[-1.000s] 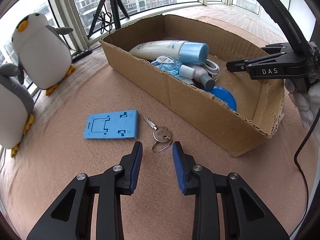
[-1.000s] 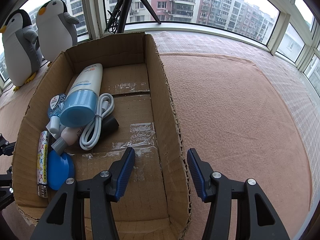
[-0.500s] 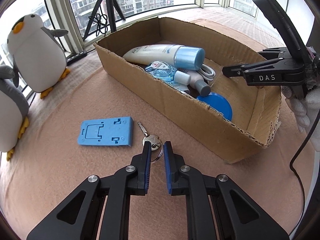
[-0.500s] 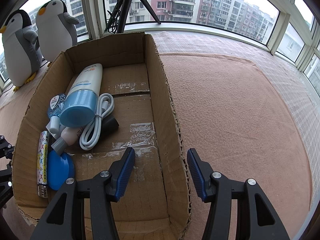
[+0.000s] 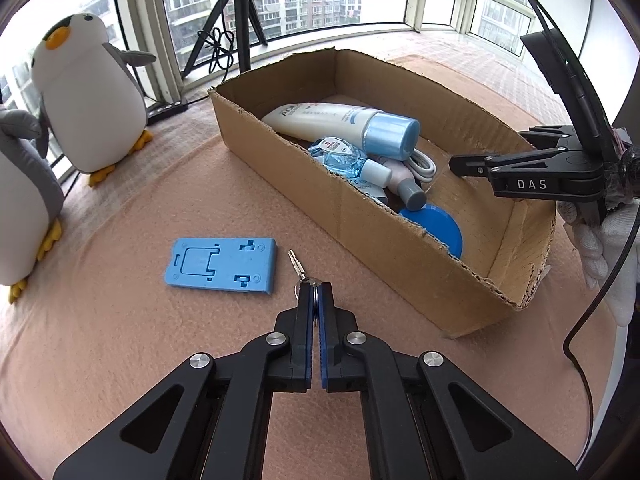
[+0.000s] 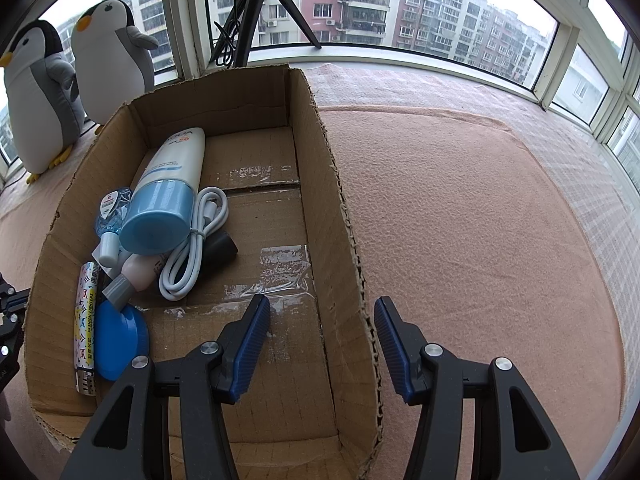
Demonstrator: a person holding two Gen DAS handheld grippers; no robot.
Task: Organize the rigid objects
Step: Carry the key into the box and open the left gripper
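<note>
A small metal key (image 5: pixel 297 265) on a ring lies on the pink mat, and my left gripper (image 5: pixel 315 289) is shut on its ring, which is mostly hidden between the blue pads. Just left of it lies a flat blue plastic stand (image 5: pixel 222 265). The cardboard box (image 5: pixel 360 216) behind holds a white tube with a blue cap (image 6: pixel 168 196), a white cable (image 6: pixel 192 252), small bottles and a blue round lid (image 6: pixel 120 340). My right gripper (image 6: pixel 322 340) stands open, straddling the box's right wall (image 6: pixel 340 240); it also shows at the box's near end (image 5: pixel 520 176).
Two plush penguins (image 5: pixel 86 92) stand at the left by the window. A black tripod (image 5: pixel 236 24) rises behind the box. A gloved hand (image 5: pixel 600 240) and a black cable hang at the right. Bare pink mat (image 6: pixel 480 220) stretches right of the box.
My left gripper moved forward and closed from wide open onto the key ring. The right gripper and the box have stayed still.
</note>
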